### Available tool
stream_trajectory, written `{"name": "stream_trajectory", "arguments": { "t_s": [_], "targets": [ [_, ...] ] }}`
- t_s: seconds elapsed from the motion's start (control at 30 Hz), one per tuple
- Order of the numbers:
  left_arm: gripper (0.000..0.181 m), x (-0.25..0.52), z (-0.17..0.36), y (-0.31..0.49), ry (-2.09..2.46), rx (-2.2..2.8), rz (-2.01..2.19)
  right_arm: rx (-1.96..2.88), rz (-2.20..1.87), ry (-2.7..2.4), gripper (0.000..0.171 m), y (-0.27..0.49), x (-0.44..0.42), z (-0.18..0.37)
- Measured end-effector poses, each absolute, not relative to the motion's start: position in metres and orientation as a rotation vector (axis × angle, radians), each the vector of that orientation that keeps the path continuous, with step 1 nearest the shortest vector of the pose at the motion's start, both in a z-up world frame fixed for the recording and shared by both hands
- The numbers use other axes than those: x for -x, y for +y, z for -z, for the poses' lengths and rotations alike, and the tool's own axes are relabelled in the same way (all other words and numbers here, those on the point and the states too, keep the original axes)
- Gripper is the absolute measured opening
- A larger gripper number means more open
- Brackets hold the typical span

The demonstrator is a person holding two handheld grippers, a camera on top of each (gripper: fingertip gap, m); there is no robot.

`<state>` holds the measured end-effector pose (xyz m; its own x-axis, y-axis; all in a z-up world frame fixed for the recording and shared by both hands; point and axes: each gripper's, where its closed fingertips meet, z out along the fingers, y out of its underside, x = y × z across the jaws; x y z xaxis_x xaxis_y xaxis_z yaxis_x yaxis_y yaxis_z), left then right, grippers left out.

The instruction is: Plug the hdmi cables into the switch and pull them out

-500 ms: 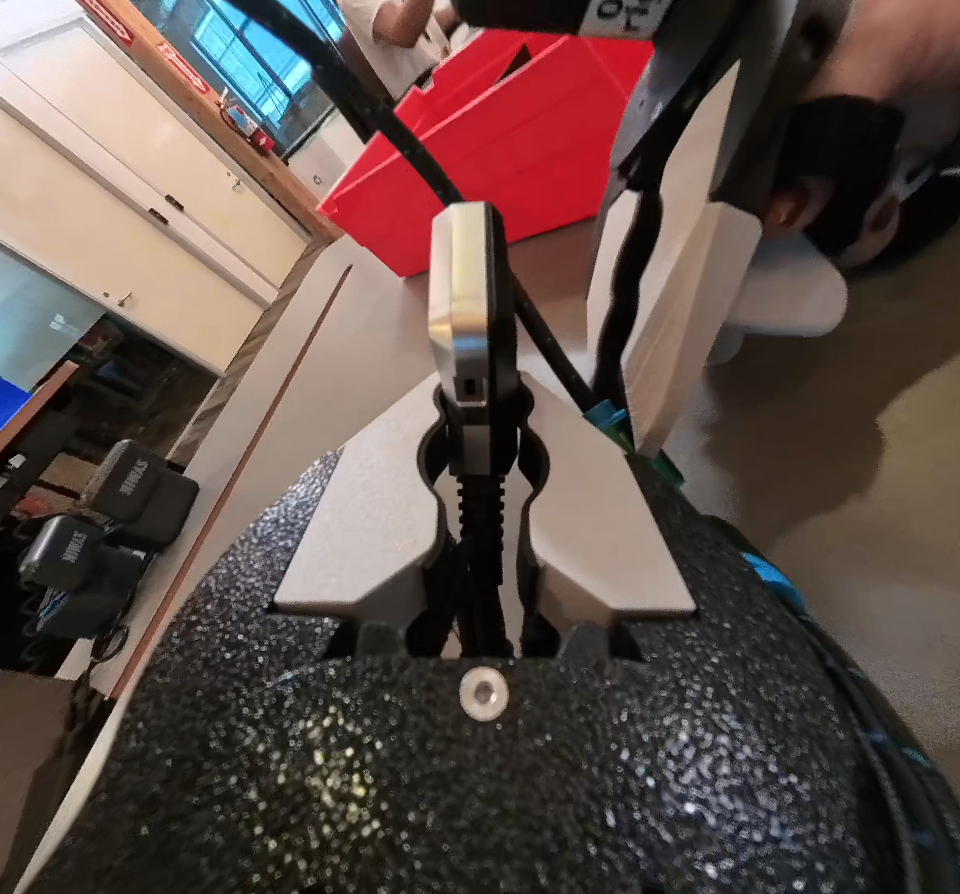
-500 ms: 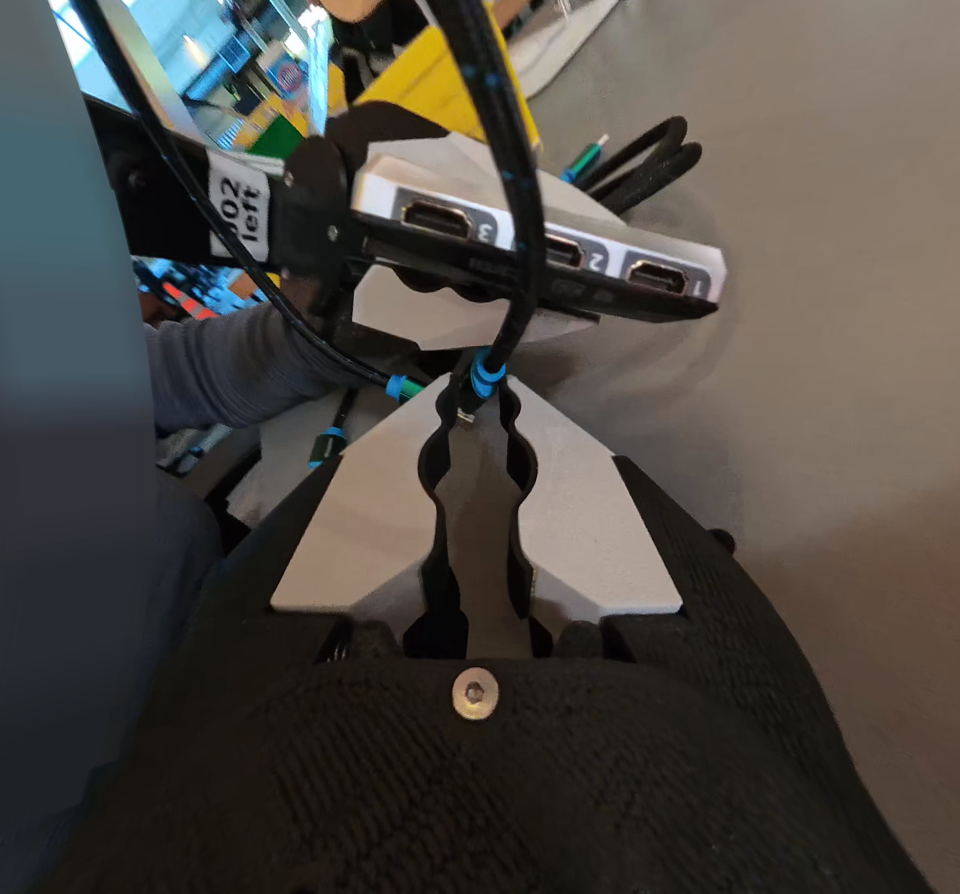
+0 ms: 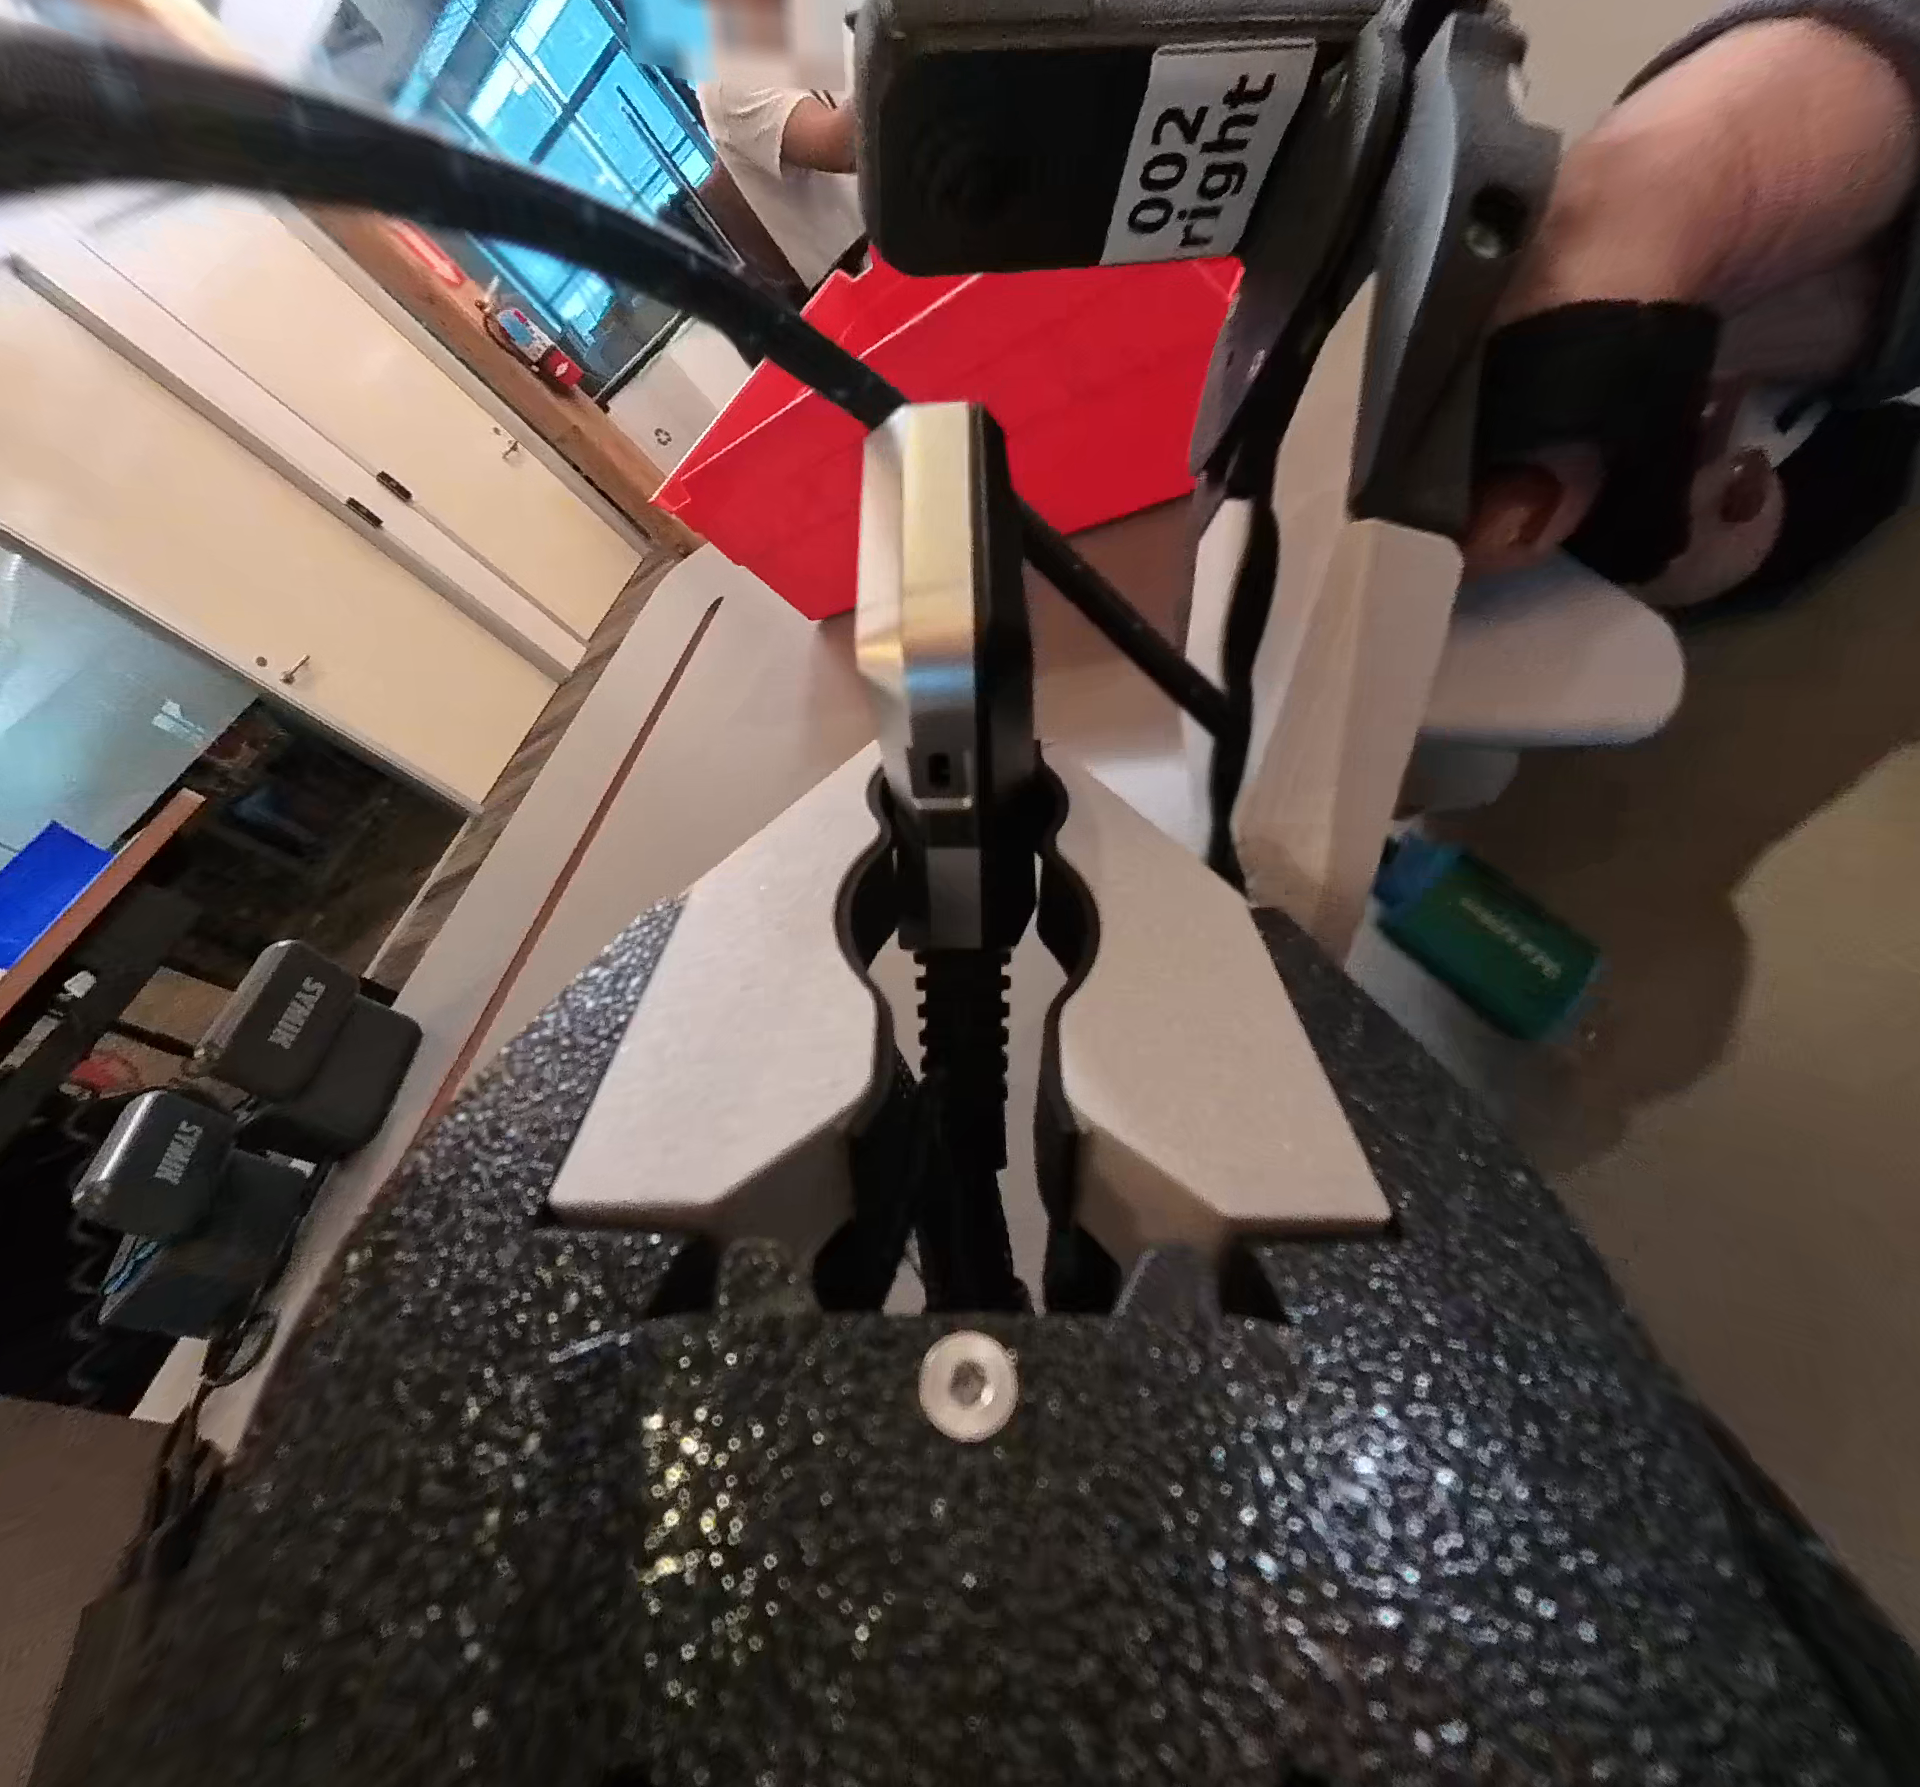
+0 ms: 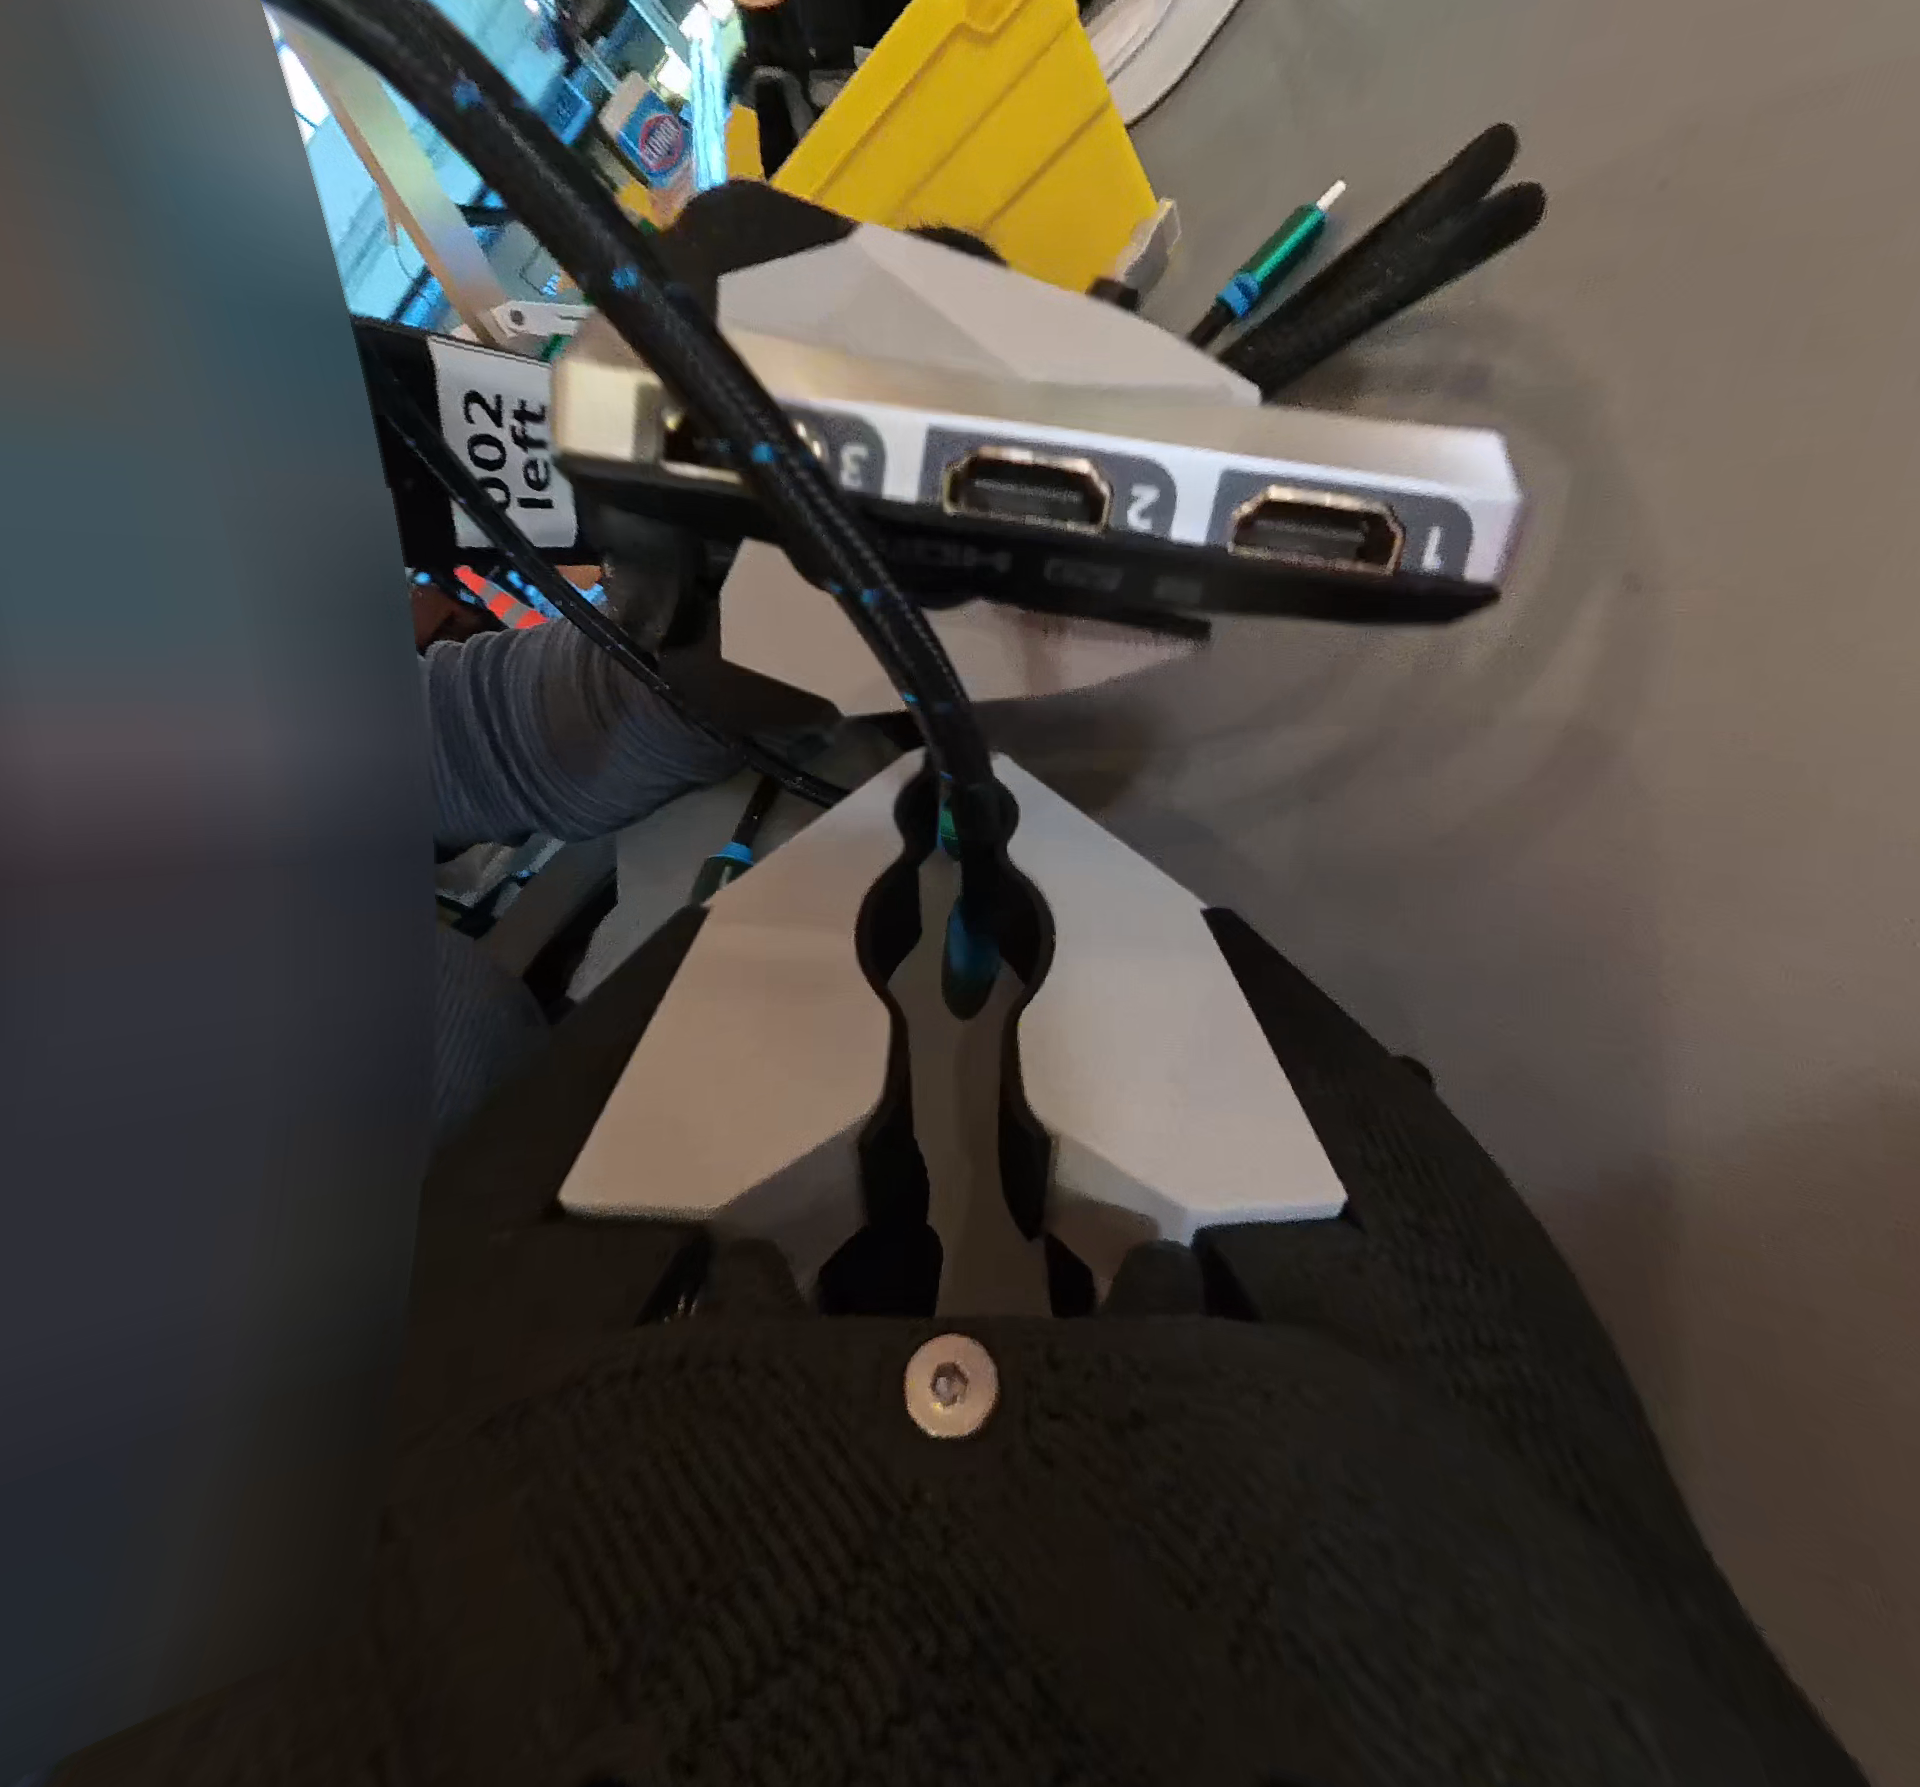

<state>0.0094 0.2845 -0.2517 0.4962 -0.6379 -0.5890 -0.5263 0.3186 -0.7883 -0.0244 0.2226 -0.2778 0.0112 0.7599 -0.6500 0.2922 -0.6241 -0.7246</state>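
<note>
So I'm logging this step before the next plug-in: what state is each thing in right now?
Silver and black HDMI switch: clamped edge-on in the left tool, off the table; the two ports in clear view empty.
Black braided cable with blue flecks: gripped near its plug by the right tool, crossing the third port.
Green-ended spare plug: lying loose on the grey table.

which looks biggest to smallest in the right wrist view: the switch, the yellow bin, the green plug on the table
1. switch, though it is nearest the camera
2. yellow bin, farther back, so true size is unsure
3. green plug, plainly the smallest
</note>
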Motion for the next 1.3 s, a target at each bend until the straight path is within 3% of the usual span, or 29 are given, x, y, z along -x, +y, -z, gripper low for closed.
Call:
{"name": "stream_trajectory", "arguments": {
  "t_s": [0.17, 0.43, 0.77, 1.07, 1.2, 1.3],
  "targets": [
    [0.020, 0.000, 0.247, 0.292, 1.101, 1.324, -0.001, 1.894, -1.505, -1.126, 0.000, 0.228, 0.012, 0.277],
    [0.019, 0.020, 0.239, 0.307, 0.983, 1.370, -0.073, 1.650, -1.333, -0.889, 0.000, 0.264, -0.027, 0.209],
    [0.021, 0.027, 0.249, 0.315, 0.986, 1.441, -0.151, 1.947, -0.958, -1.082, 0.000, 0.275, -0.033, 0.271],
    [0.021, 0.066, 0.303, 0.338, 1.188, 1.685, -0.541, 2.029, -0.677, -1.175, 0.000, 0.283, -0.052, 0.290],
    [0.025, 0.066, 0.307, 0.336, 1.251, 1.767, -0.502, 2.023, -0.608, -1.184, 0.000, 0.283, -0.064, 0.288],
    [0.064, 0.068, 0.299, 0.330, 1.135, 1.933, -0.267, 1.978, -0.564, -1.192, 0.000, 0.283, -0.073, 0.284]
  ]
}}
